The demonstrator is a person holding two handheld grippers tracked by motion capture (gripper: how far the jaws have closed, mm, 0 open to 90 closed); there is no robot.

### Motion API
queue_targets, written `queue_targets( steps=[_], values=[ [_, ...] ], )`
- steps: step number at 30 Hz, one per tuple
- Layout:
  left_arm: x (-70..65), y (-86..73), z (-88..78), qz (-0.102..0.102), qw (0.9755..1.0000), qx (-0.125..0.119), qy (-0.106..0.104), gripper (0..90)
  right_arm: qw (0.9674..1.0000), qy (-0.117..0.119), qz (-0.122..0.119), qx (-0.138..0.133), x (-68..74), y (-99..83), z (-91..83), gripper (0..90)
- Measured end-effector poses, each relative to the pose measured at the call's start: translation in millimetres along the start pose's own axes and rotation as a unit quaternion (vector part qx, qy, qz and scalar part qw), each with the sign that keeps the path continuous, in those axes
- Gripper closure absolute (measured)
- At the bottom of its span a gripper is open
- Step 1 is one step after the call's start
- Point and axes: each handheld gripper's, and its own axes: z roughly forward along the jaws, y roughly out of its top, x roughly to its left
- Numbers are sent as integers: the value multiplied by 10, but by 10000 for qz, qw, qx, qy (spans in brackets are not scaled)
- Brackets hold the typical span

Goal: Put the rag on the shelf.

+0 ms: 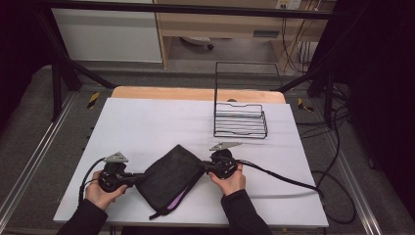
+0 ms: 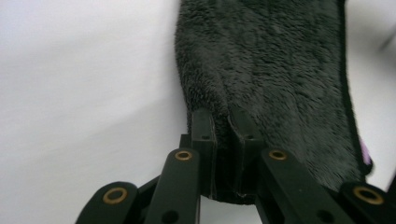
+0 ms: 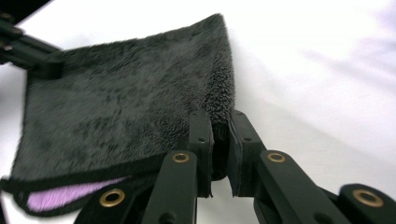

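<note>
A black fleecy cloth (image 1: 171,177) with a pink-purple underside lies folded on the white table (image 1: 147,127), stretched between my two grippers. My left gripper (image 1: 139,178) pinches its left corner; in the left gripper view the jaws of the left gripper (image 2: 222,122) are shut on the cloth (image 2: 271,65). My right gripper (image 1: 203,166) pinches the right corner; in the right gripper view the right gripper (image 3: 219,122) clamps the cloth (image 3: 126,102) at its edge. A pink strip (image 3: 70,195) of the underside peeks out below. The far corner is held by the left gripper (image 3: 46,67).
A black wire rack (image 1: 241,119) with a tall back frame stands on the table behind the right gripper. A cable (image 1: 288,178) trails right from that gripper. A wooden board edge (image 1: 161,93) lies at the table's far side.
</note>
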Motion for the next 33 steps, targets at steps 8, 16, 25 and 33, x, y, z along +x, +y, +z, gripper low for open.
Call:
queue_targets(
  steps=[8,16,25,33],
  values=[
    [-434,-14,293,363,9991,-214,106,802,9972,-371,-646,77,-291,267,-85,821],
    [-475,-21,306,486,9984,-218,184,702,9939,-625,-913,42,-440,262,307,808],
    [-292,81,209,439,9972,-386,467,493,9909,-730,-1048,-417,-250,136,-3,301],
    [-283,1,341,417,9989,83,195,656,9974,-227,-645,-206,104,-261,-52,200]
  ],
)
